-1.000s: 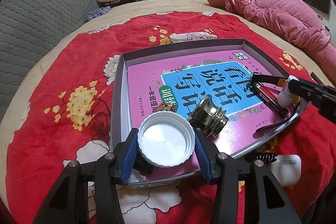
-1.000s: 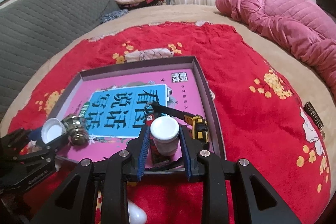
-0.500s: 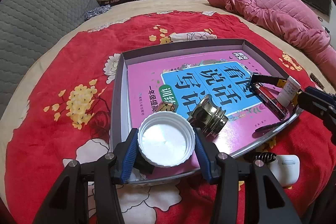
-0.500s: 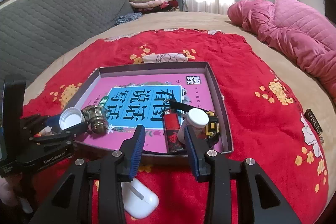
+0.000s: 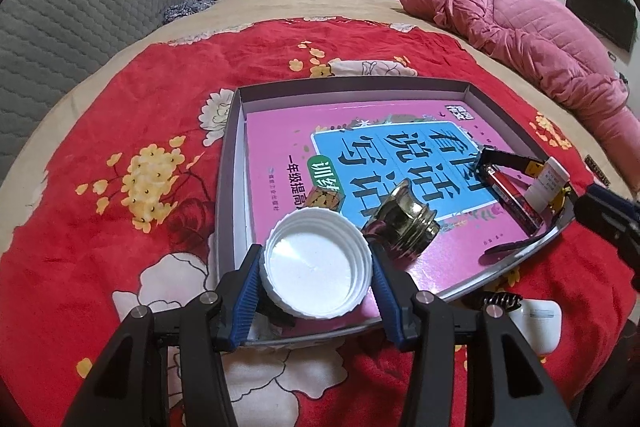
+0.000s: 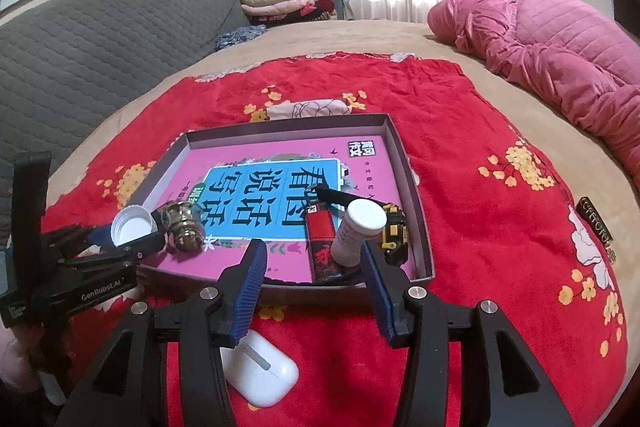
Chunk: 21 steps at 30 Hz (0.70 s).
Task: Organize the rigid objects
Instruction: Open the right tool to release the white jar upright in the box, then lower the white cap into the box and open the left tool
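Flanking tray (image 6: 416,187): earbud case (image 6: 262,377), blanket (image 6: 480,131)

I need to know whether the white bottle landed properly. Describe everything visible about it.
The small white bottle is plastic-looking, cylindrical, with a wide white cap and a printed label. It leans tilted in the tray's near right corner, between the red lighter and the yellow tape measure. The right gripper, jaws just opened, no longer presses it.

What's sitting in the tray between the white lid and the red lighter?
The shiny brass-coloured knob, right beside the white lid; then bare book cover up to the red lighter. The right wrist view shows this.
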Each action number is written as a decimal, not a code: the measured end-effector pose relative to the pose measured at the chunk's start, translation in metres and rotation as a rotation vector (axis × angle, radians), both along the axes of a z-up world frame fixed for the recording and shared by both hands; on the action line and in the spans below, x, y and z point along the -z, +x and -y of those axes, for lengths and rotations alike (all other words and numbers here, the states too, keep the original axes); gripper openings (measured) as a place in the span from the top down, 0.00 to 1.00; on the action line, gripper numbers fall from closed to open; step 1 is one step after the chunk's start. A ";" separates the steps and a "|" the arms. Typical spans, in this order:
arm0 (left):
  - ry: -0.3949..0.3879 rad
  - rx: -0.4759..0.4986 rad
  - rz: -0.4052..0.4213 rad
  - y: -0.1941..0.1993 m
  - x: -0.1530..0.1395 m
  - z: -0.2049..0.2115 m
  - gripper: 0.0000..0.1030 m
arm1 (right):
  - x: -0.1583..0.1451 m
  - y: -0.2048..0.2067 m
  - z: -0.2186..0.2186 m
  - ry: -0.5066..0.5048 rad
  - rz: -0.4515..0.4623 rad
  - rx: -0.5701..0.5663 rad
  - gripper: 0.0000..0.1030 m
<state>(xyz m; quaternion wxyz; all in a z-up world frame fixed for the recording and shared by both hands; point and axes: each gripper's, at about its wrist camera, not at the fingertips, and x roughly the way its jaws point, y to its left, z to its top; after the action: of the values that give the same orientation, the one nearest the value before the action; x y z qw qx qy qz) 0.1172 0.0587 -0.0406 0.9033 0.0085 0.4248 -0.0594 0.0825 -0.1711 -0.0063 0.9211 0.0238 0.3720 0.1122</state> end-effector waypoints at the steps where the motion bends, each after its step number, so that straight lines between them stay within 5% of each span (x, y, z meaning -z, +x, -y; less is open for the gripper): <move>1: -0.005 0.002 -0.002 0.000 0.000 0.000 0.49 | 0.000 0.000 -0.001 -0.001 -0.001 -0.003 0.50; 21: -0.060 0.019 -0.010 -0.001 -0.002 -0.001 0.49 | 0.003 0.000 0.001 0.007 -0.019 0.001 0.47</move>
<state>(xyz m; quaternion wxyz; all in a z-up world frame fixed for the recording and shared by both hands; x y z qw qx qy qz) 0.1158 0.0599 -0.0383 0.9003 -0.0150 0.4274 -0.0807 0.0823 -0.1725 -0.0089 0.9174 0.0284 0.3805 0.1128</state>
